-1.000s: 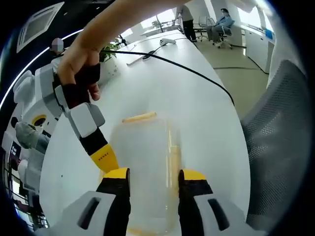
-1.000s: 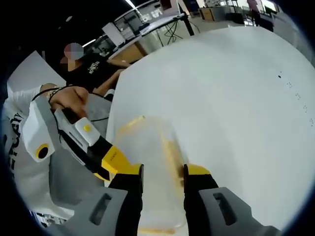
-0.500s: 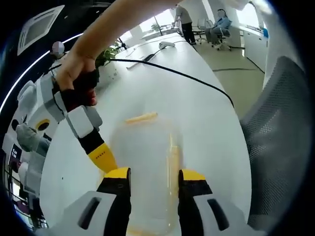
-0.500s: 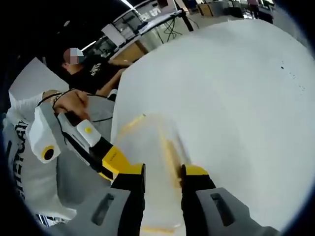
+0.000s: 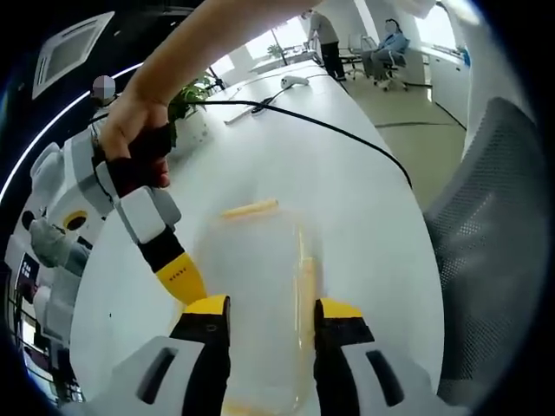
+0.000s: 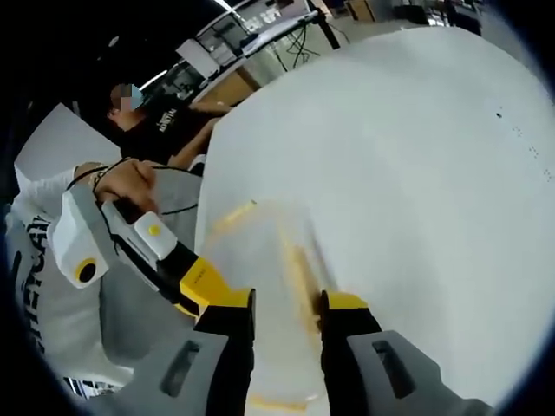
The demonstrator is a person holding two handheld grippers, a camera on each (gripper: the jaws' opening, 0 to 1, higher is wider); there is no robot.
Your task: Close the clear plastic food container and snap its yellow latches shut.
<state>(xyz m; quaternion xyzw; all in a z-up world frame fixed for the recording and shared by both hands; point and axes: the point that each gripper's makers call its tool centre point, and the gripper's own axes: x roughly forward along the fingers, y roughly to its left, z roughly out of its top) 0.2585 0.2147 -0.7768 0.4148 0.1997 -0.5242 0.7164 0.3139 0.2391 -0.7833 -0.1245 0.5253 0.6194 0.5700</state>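
The clear plastic container (image 5: 260,260) lies on the white table (image 5: 364,217), lid on top. A yellow latch (image 5: 247,207) runs along its far end and another yellow latch (image 5: 305,273) along its right side. My left gripper (image 5: 273,308) stands over the container's near end, jaws a gap apart, with the lid wider than that gap. A hand holds the right gripper (image 5: 182,276) against the container's left edge. In the right gripper view my right gripper (image 6: 284,303) stands the same way over the container (image 6: 260,260), and the left gripper (image 6: 198,279) touches its left side.
A black cable (image 5: 329,126) crosses the table beyond the container. A grey mesh chair (image 5: 494,225) stands off the table's right edge. A person in a black shirt (image 6: 165,126) sits past the table (image 6: 416,173). The white surface stretches to the right.
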